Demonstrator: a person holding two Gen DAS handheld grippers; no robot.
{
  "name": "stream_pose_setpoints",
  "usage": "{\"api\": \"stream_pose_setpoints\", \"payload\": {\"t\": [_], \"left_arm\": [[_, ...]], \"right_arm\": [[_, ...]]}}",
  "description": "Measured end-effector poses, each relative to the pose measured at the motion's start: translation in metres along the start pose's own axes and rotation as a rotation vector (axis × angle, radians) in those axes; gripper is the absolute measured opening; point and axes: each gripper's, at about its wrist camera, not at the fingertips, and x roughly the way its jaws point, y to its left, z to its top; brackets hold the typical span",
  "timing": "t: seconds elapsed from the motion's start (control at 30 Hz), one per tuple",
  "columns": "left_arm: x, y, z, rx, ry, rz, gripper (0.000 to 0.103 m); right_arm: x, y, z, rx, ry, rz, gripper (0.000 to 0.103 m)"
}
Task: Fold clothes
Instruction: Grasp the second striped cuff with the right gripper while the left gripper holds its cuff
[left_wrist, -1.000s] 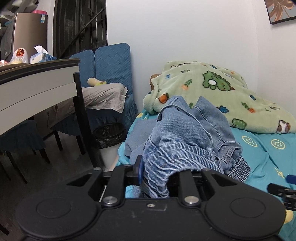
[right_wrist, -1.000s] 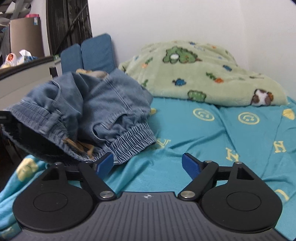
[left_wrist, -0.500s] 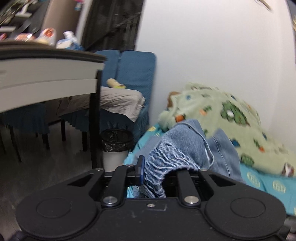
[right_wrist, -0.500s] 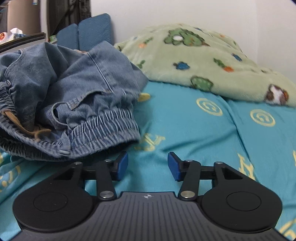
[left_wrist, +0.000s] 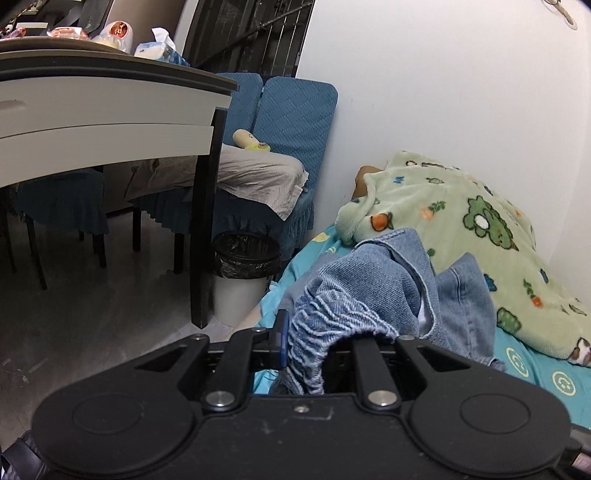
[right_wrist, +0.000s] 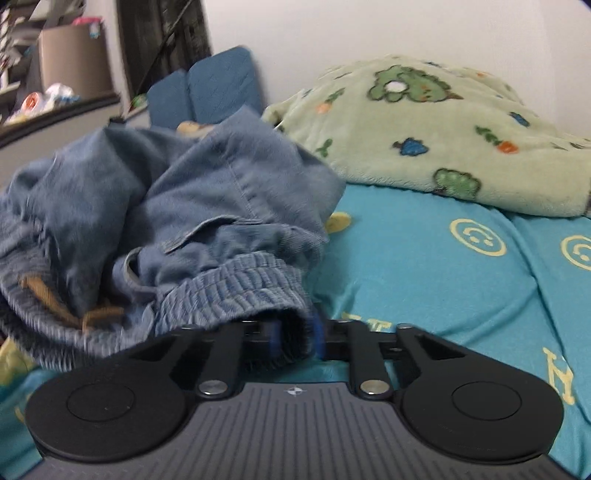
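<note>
Left hand-held gripper (left_wrist: 303, 343) clamped on the ribbed elastic waistband of the denim trousers (left_wrist: 373, 291), bunched and lifted at the near edge of the bed (left_wrist: 554, 384). Right hand-held gripper (right_wrist: 295, 338) pinched tight on another stretch of that waistband. Green cartoon blanket (right_wrist: 424, 122) heaped behind, against the wall.

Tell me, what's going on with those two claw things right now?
Left gripper shut on jeans waistband. Right gripper shut on waistband too. Jeans bunched on bed. Blanket behind, clear.
</note>
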Motion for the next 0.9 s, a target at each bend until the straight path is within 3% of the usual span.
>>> {"api": "stream_pose_setpoints", "payload": {"t": [0.2, 0.27, 0.33, 0.4, 0.7, 0.9], "left_arm": [[-0.001, -0.001, -0.004, 0.020, 0.011, 0.011, 0.018], [-0.001, -0.002, -0.005, 0.032, 0.009, 0.018, 0.025], [-0.002, -0.003, -0.006, 0.045, 0.006, 0.026, 0.039], [-0.004, -0.005, -0.009, 0.069, 0.002, 0.032, 0.045], [0.002, -0.012, -0.019, 0.135, -0.013, 0.025, 0.046], [0.005, -0.009, -0.016, 0.132, -0.001, 0.025, 0.039]], "right_arm": [[-0.023, -0.003, 0.015, 0.103, -0.100, 0.005, 0.007], [-0.027, -0.002, 0.019, 0.124, -0.116, 0.004, 0.007], [-0.031, 0.002, 0.024, 0.124, -0.121, -0.001, 0.007], [-0.032, 0.006, 0.029, 0.107, -0.112, -0.014, 0.007], [-0.036, 0.021, 0.039, -0.025, 0.010, -0.093, 0.007], [-0.045, 0.028, 0.046, -0.086, 0.084, -0.099, 0.007]]}}
